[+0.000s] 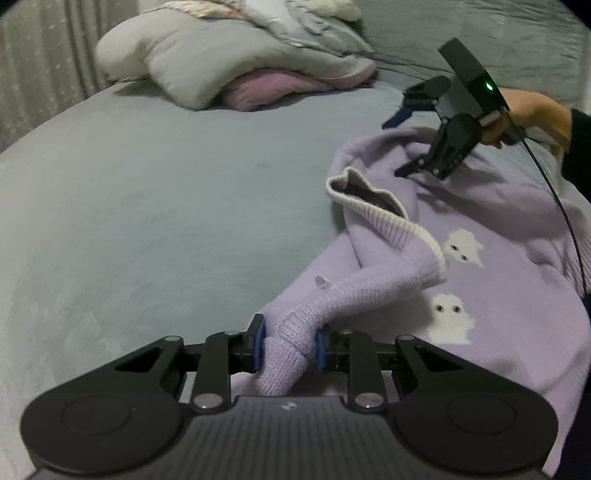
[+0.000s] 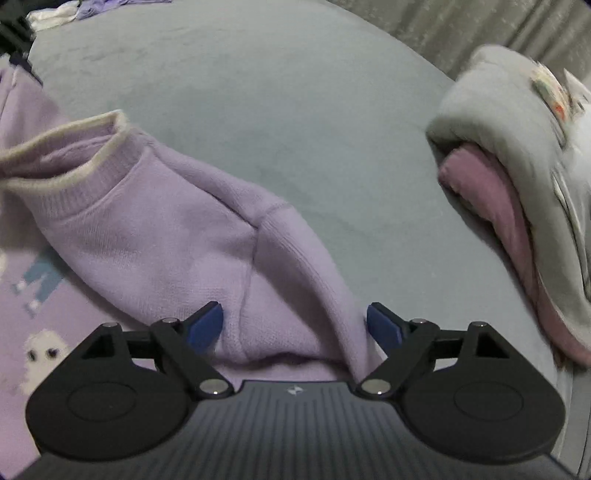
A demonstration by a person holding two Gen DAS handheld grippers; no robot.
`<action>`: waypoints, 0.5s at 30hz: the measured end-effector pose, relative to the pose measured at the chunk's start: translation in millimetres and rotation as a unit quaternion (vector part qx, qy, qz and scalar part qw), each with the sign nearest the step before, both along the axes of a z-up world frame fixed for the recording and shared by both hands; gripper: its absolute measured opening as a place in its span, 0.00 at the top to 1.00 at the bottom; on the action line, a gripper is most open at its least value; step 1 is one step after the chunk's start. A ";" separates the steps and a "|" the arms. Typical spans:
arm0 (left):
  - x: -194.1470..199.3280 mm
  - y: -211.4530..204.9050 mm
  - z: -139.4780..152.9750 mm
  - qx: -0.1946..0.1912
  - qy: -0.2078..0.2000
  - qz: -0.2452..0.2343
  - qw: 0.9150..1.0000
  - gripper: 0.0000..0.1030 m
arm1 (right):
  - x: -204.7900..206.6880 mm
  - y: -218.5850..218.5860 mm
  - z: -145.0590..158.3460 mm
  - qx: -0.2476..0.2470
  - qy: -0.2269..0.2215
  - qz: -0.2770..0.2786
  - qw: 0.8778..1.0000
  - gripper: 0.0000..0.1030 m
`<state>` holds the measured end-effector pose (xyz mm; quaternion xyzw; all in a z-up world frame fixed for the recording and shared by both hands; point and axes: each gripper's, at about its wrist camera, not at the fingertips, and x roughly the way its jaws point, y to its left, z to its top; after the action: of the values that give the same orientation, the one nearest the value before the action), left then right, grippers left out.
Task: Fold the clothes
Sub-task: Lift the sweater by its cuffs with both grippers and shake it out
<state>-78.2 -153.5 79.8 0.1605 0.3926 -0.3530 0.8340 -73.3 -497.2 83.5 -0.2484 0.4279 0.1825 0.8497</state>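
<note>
I'm seeing a lilac knit sweater (image 1: pixel 491 236) with white ghost motifs lying on the grey bed (image 1: pixel 147 206), collar pointing toward the pillows. My left gripper (image 1: pixel 289 345) is pinching its sleeve (image 1: pixel 325 302); my right gripper (image 2: pixel 294 325) is spreading wide over the shoulder.

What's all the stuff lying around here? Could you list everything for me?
sweater: one, lilac with white ghost figures and a cream-edged collar, spread on the bed's right part
bed: one, grey cover, under everything
bedding pile: one, grey over pink, at the bed's far end
curtain: one, beige, behind the bed
clothes heap: pale and lilac, far corner, too blurred to count
cable: one, black, trailing from the right tongs
left tongs: black with blue pads, shut on a sweater fold
right tongs: same make, open over the sweater's shoulder
hand: one, holding the right tongs
</note>
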 end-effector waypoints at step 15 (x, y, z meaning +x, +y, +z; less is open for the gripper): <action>-15.2 48.0 72.4 -0.131 -0.039 0.158 0.978 0.80 | -169.7 25.5 138.8 -0.068 -0.223 -0.070 0.970 0.96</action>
<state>-93.5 -105.5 152.1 -0.0006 0.3307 -0.2582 0.9077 -243.0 -471.7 222.3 -0.3093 0.2556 0.0328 0.9154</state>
